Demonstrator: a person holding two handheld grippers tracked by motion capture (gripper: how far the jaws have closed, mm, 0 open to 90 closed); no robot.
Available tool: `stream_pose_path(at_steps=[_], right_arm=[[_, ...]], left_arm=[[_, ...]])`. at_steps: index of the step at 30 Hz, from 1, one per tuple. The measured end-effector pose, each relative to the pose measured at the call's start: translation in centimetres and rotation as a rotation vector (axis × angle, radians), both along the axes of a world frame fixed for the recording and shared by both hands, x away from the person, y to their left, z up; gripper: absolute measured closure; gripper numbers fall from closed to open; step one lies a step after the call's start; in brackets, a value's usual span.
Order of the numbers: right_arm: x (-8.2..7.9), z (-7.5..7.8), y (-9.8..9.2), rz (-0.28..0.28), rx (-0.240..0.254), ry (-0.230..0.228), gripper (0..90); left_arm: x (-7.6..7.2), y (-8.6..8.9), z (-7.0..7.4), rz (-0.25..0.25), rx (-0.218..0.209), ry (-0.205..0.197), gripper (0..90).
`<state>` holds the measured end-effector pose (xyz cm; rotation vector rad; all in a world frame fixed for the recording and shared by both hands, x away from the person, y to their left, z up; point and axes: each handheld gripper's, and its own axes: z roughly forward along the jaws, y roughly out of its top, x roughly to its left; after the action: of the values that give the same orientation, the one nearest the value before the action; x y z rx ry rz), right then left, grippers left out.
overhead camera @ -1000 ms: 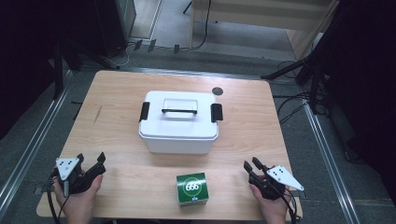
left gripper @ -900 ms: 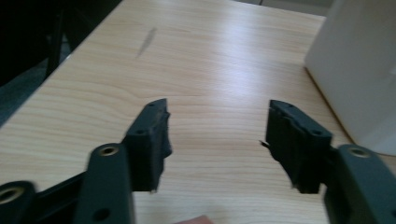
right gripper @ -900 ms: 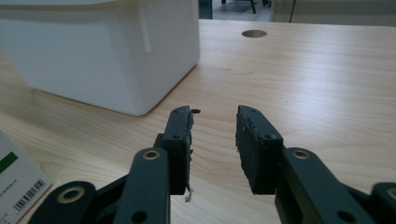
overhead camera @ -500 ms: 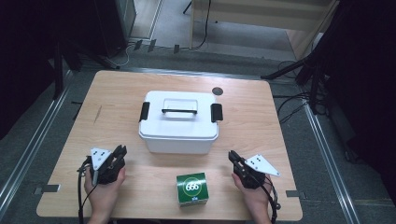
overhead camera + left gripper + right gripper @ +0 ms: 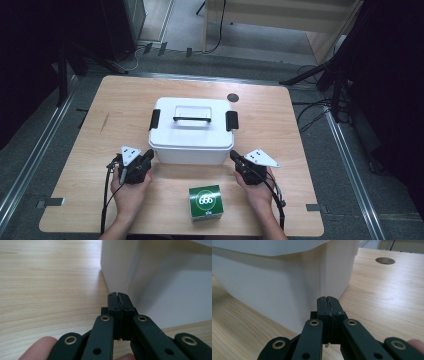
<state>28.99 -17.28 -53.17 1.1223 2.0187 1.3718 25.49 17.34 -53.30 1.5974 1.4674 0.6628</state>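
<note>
left tool (image 5: 149, 153), right tool (image 5: 233, 155): jaws just closed together, empty | moved up beside white box (image 5: 192, 131)

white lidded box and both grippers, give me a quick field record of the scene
box: white lidded storage box, black side latches, handle flat on lid, mid-table
left gripper: jaws shut, empty, at the box's front left corner
right gripper: jaws shut, empty, at the box's front right corner
contact with box: cannot tell
green carton: near front edge, between the hands
table: light wood, round hole behind the box
</note>
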Motion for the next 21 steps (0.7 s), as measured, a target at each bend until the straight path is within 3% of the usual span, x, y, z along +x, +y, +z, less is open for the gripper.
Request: stream_pose_path(at_steps=[2, 7, 10, 13, 17, 21], right_arm=[[0.1, -0.2, 0.3, 0.016, -0.002, 0.003, 90.0], [0.3, -0.3, -0.1, 0.003, -0.007, 0.013, 90.0], [0.0, 0.0, -0.7, -0.004, -0.006, 0.007, 87.3], [-1.0, 0.4, -1.6, -0.002, -0.006, -0.002, 88.1], [-3.2, 0.3, -2.8, -0.007, -0.014, 0.009, 90.0], [-5.6, -0.2, -3.0, 0.013, -0.028, 0.020, 90.0]], left_arm=[[0.2, -0.6, 0.0, 0.012, 0.015, 0.006, 90.0], [0.8, -0.9, 0.2, -0.009, -0.002, 0.024, 90.0], [0.4, -0.4, 0.3, 0.005, -0.005, 0.021, 88.0], [-0.9, 0.3, 0.2, -0.001, 0.007, 0.020, 89.1], [-3.7, 0.3, -0.3, -0.048, 0.041, 0.020, 89.1], [-5.5, -0.3, -0.4, -0.085, 0.020, 0.046, 89.9]])
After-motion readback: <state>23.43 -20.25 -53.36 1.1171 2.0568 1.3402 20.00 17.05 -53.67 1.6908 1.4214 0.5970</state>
